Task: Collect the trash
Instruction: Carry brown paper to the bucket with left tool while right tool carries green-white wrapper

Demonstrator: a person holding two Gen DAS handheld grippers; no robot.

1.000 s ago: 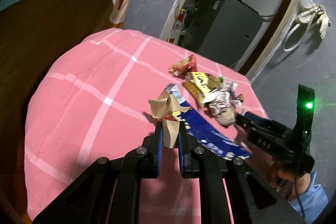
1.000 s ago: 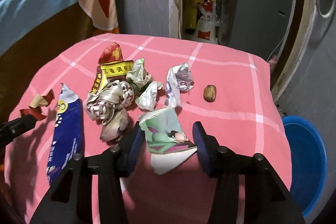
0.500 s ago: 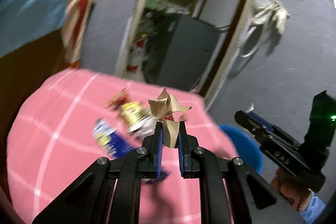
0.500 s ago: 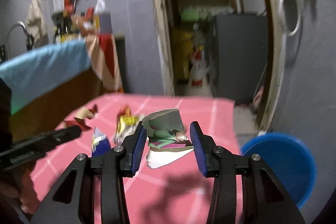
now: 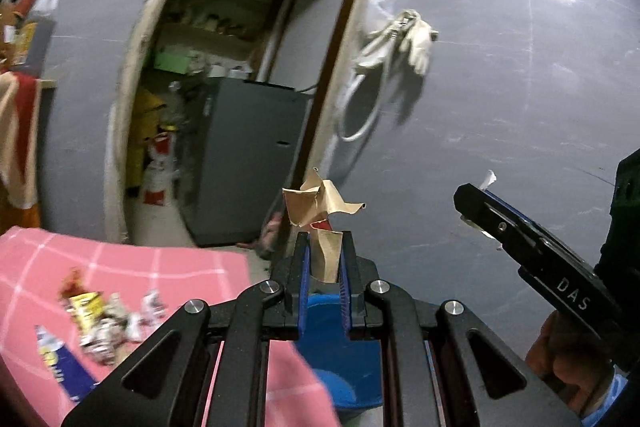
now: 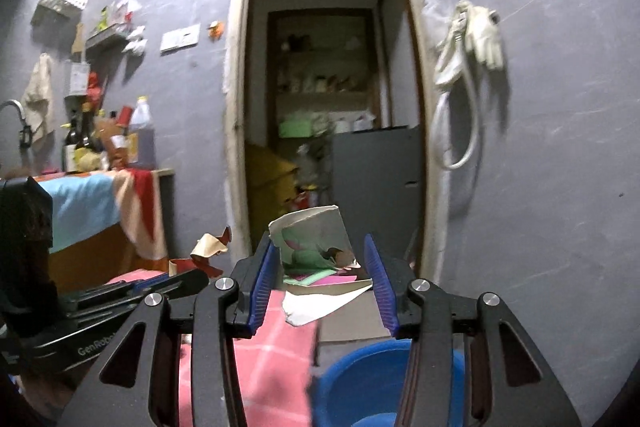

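My left gripper is shut on a crumpled tan and red paper scrap, held in the air above a blue bucket. My right gripper is shut on a crushed paper cup with a green and pink print, held up over the bucket beside the table's right end. The right gripper also shows at the right of the left wrist view. The left gripper with its scrap shows at the left of the right wrist view. Several wrappers lie on the pink checked tablecloth.
A grey wall with a hanging hose and glove is ahead. An open doorway shows a grey cabinet and shelves. A counter with bottles stands at the left. A blue packet lies on the cloth.
Both grippers have lifted off the table with their trash and swung right, over the blue bucket. The views now look at the wall and doorway instead of down at the cloth.
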